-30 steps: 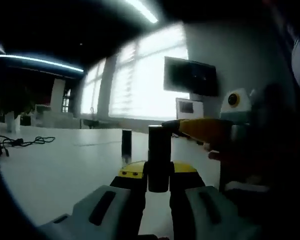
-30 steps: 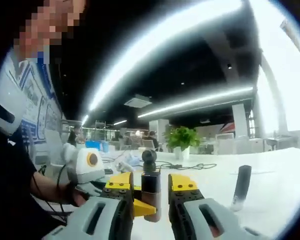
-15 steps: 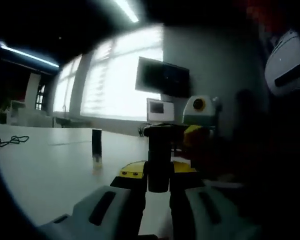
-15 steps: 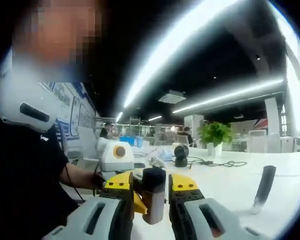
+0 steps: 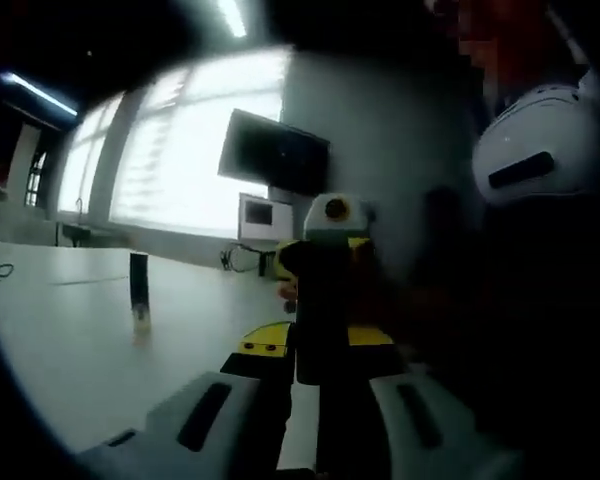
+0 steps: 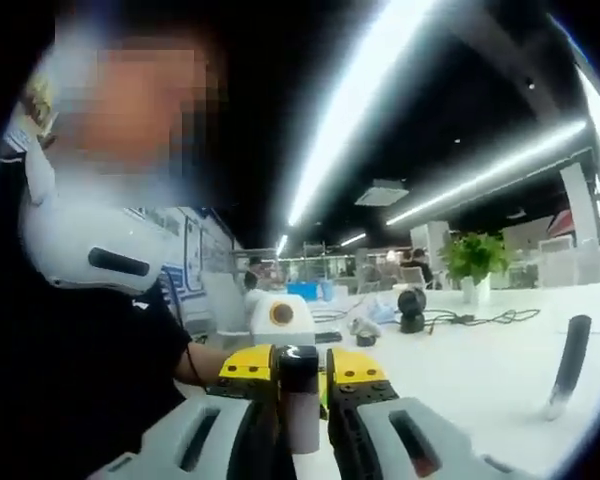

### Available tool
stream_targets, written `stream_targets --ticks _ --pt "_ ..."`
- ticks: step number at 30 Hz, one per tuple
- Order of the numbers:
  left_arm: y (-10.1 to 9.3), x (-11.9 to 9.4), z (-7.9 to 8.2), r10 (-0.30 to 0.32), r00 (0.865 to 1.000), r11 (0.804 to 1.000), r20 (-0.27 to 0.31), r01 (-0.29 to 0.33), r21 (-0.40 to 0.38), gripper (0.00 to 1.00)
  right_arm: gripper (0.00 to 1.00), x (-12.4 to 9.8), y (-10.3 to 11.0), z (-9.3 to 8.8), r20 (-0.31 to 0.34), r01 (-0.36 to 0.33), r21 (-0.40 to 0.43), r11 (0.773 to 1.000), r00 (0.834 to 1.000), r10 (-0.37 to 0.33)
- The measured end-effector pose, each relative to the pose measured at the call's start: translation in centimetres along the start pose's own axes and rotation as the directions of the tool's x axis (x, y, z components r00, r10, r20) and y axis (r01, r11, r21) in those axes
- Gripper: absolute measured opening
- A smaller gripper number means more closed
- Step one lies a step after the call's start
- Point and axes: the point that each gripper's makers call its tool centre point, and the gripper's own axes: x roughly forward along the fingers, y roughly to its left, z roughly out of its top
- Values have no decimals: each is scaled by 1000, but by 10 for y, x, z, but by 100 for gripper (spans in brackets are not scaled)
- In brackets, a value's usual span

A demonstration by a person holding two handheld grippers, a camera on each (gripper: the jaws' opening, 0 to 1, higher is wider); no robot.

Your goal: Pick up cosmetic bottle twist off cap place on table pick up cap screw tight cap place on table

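Observation:
A dark cosmetic bottle [image 5: 318,320] stands upright between the jaws of my left gripper [image 5: 318,342], which is shut on its body. In the left gripper view my right gripper [image 5: 312,262] comes from behind and closes its yellow fingers on the bottle's top. In the right gripper view the black cap [image 6: 298,362] sits between the yellow pads of my right gripper [image 6: 300,368], with the paler bottle body [image 6: 303,425] below it. The bottle is held up above the white table [image 5: 70,330].
A second slim dark bottle [image 5: 138,288] [image 6: 568,358] stands alone on the table. The person's dark torso [image 5: 520,340] [image 6: 70,390] is close behind the grippers. A plant [image 6: 477,262], a cable [image 6: 480,318] and a small round black object [image 6: 412,305] lie farther back.
Both views have swung towards the person. In the left gripper view the right gripper has come from the right to directly behind the bottle's top. Both grippers keep their hold.

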Motion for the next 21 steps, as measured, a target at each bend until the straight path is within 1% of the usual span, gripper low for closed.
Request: stream_targets --ticks 4,7,10,11,12,17,18,21 --pt "-4 1 -5 -11 1000 1000 -17 11 4 7 11 5 7 -9 -38 -24 -1 1000 999 24" --pt "-1 1 -7 7 1000 1000 -27 -6 13 7 11 5 4 -11 -46 0 5 1000 999 1" --pt "6 0 -6 39 999 999 -14 -39 12 7 11 6 -1 -10 -21 31 -3 1000 999 -31" --pt "8 0 -6 52 999 999 -12 -52 15 7 11 7 -3 -10 -22 47 -6 999 999 -47" --pt "13 -1 -7 78 997 997 -14 -78 27 7 11 8 -7 -10 -26 68 -17 998 997 -69" --pt "23 1 -8 153 988 987 -21 -152 53 7 11 9 -16 -12 -23 133 -59 989 991 -134" --pt "27 1 -8 184 983 981 -26 -182 61 7 11 8 -20 -12 -22 152 -71 986 988 -154" --pt "34 1 -7 229 973 971 -23 -227 73 7 10 7 -27 -10 -6 193 -72 979 981 -194"
